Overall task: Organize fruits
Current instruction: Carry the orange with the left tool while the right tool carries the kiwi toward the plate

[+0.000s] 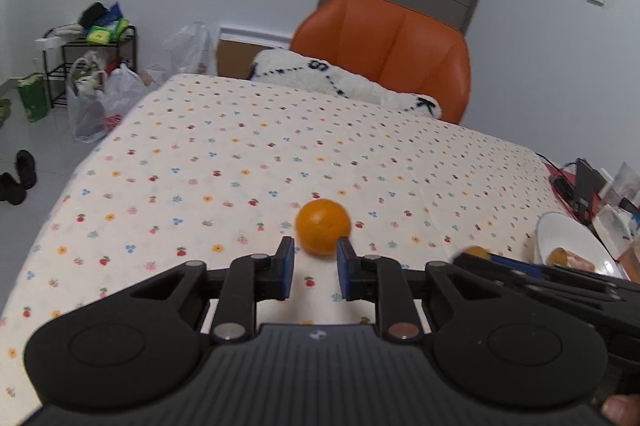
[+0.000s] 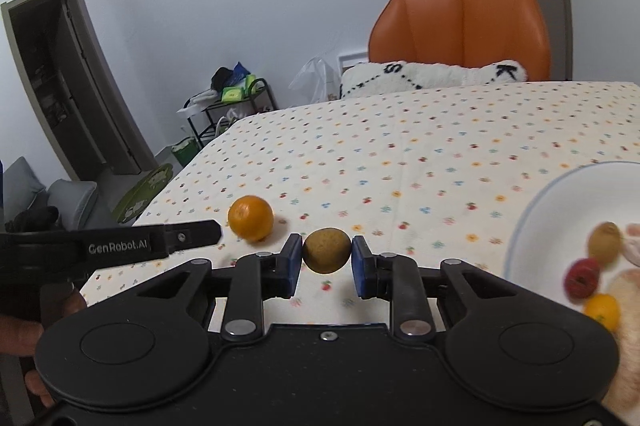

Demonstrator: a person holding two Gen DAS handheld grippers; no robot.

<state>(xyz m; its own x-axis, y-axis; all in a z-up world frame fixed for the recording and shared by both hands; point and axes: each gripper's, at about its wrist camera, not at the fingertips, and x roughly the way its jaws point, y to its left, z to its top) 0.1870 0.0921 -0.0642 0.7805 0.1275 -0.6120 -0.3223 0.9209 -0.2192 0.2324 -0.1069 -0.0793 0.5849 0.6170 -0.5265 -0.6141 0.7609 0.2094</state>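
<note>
The right hand-held gripper (image 2: 325, 257) is clamping a small round brownish-yellow fruit (image 2: 326, 250) between its blue pads, carrying it just above the floral-patterned cloth-covered desk (image 2: 420, 153). The white round plate (image 2: 532, 201) is sitting at about three o'clock from it, already holding a few small fruits. The left hand-held gripper (image 1: 316, 266) is hanging with its jaws apart, and the smooth round orange (image 1: 323, 226) is lying on the cloth at twelve o'clock, just beyond the fingertips, not yet between them. The risk here is rolling: if a pad nudges the orange before both sides close, it could skid away across the cloth. The clamped fruit, being round and gripped only at its widest points, could slip out during the swing to the plate.
</note>
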